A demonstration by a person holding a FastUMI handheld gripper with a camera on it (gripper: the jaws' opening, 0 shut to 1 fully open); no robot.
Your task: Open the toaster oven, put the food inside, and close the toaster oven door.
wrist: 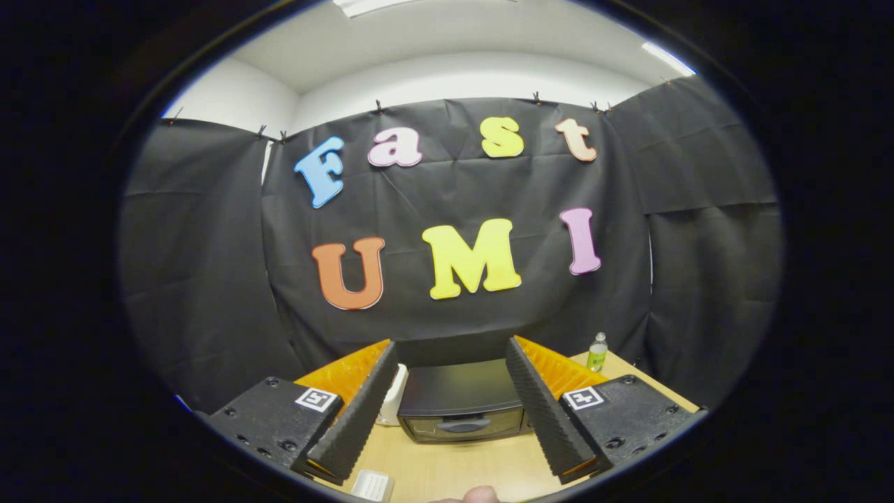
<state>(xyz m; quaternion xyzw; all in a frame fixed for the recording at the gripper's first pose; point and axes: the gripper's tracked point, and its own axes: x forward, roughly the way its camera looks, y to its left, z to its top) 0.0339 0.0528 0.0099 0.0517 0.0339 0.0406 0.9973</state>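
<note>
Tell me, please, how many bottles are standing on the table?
1: a small bottle stands at the table's far edge, beyond the open claw, off to one side of the toaster oven. Others may be hidden behind the fingers.

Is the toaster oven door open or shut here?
Shut: the toaster oven door sits flush, handle at its front. The hand-held gripper is open, fingers apart, holding nothing.

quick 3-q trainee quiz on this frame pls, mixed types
1. True or false: the oven door is open.
2. What are the claw fingers at? A) shut on the oven handle B) open, holding nothing, oven ahead between them C) shut on the bottle
3. Fill in: the bottle stands on the ____, beyond one finger, near the wall.

Key: 1 false, the door is shut. 2 B. 3 table.
</note>
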